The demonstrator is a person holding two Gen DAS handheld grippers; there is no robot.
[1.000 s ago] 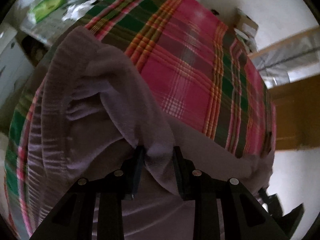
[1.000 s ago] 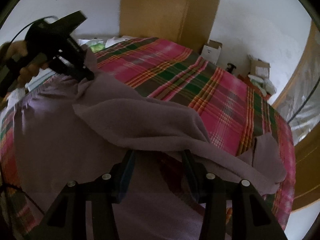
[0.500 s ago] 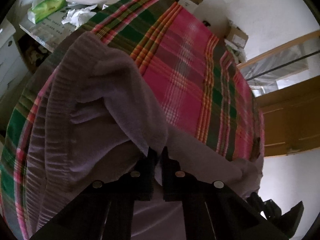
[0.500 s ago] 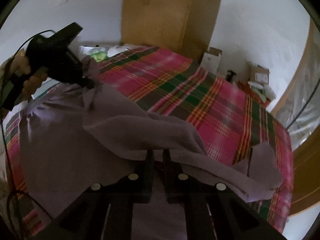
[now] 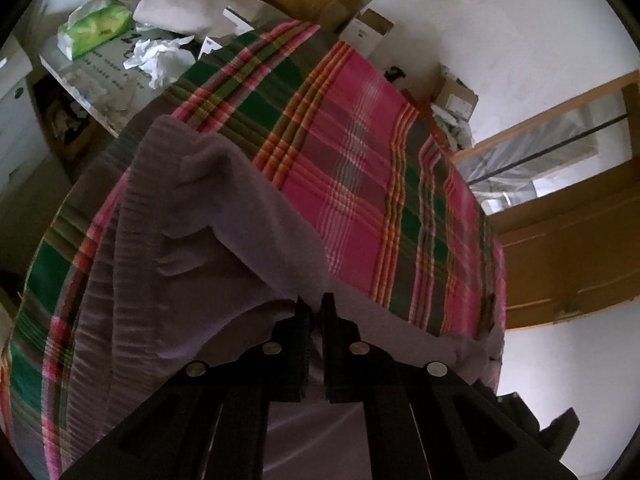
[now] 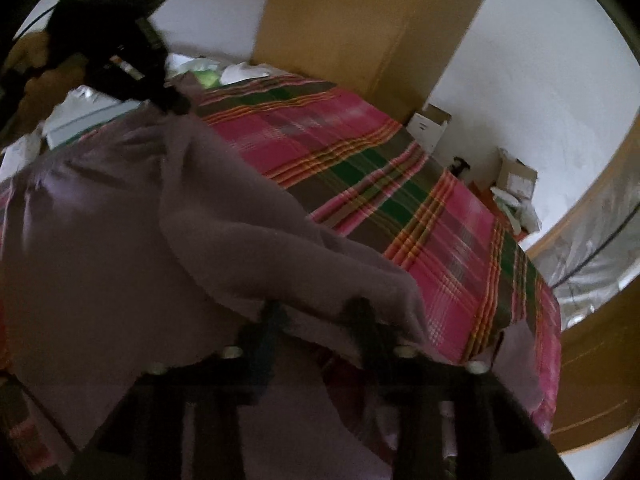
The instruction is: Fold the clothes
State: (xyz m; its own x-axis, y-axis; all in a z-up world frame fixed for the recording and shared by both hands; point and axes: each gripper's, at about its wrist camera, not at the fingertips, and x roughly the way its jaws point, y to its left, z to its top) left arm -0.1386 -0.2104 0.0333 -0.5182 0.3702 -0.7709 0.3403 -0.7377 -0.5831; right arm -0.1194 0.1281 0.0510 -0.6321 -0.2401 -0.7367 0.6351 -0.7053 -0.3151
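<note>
**Mauve garment half-lifted over a plaid bed, one pair of tongs clamped, the other spread**

A mauve knit garment (image 5: 192, 248) lies on a bed covered by a pink, green and orange plaid sheet (image 5: 360, 184). Its ribbed edge runs down the near left side of the bed in the left wrist view, and a thick fold of it rises toward the camera.

The left tongs (image 5: 316, 308) are pressed together with only a sliver of gap, and the fold of mauve cloth is pinched between their tips. In the right wrist view the same left tongs (image 6: 172, 100) appear at the upper left, dark and blurred, held in a hand (image 6: 36, 68), with the garment (image 6: 120, 240) hanging from them in a raised peak.

The right tongs (image 6: 316, 312) stand wide apart. A drooping edge of the garment drapes over and in front of both fingers; the frame is motion-blurred, and I cannot tell whether cloth touches the inner faces, but the fingers are not closed on it. A separate flap of mauve fabric (image 6: 520, 360) lies near the far right corner of the bed.

Beyond the bed's head, a cluttered surface holds a green tissue pack (image 5: 96, 28) and crumpled white paper (image 5: 160, 56). Cardboard boxes (image 6: 432, 124) sit on the floor against the white wall, beside a tall tan wooden panel (image 6: 360, 20).
</note>
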